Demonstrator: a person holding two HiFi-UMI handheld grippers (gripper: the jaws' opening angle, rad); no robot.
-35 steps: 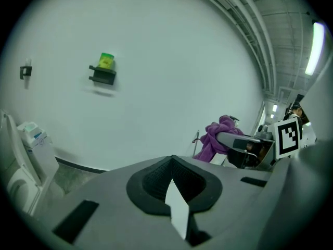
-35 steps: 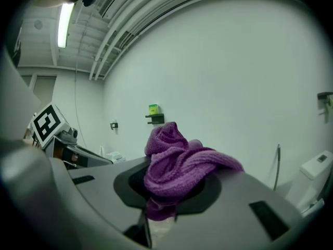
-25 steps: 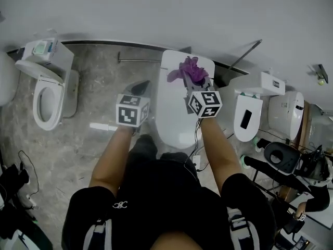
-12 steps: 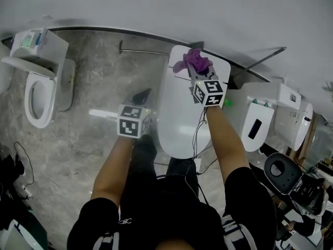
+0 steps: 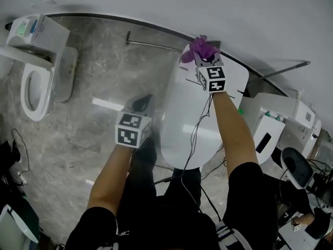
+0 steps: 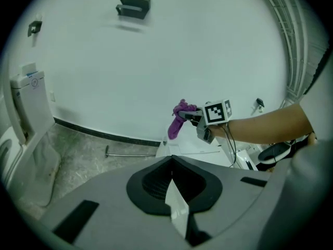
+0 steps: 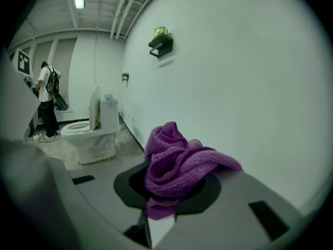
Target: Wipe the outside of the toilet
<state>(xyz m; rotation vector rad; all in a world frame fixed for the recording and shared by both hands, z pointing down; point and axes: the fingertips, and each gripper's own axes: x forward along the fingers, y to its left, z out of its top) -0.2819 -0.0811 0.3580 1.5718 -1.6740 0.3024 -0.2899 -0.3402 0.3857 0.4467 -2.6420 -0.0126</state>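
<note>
Toilet (image 5: 190,119) stands by the wall (image 5: 156,4); right hand-held gripper (image 5: 203,61), clenched on a purple cloth (image 5: 199,48), is over its back end. Left hand-held gripper (image 5: 141,104) hangs closed, empty, beside it.

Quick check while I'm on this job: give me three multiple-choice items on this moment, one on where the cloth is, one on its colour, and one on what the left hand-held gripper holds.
1. Where is the cloth?
A. on the floor
B. over the wall end of the toilet
C. draped on a toilet seat

2. What colour is the cloth?
A. purple
B. yellow
C. white

3. What does the left hand-held gripper hold?
A. a brush
B. the cloth
C. nothing

Answers:
1. B, the right hand-held gripper grips it there, close to the wall.
2. A, it shows purple in every view.
3. C, its own view shows nothing between its jaws.
</note>
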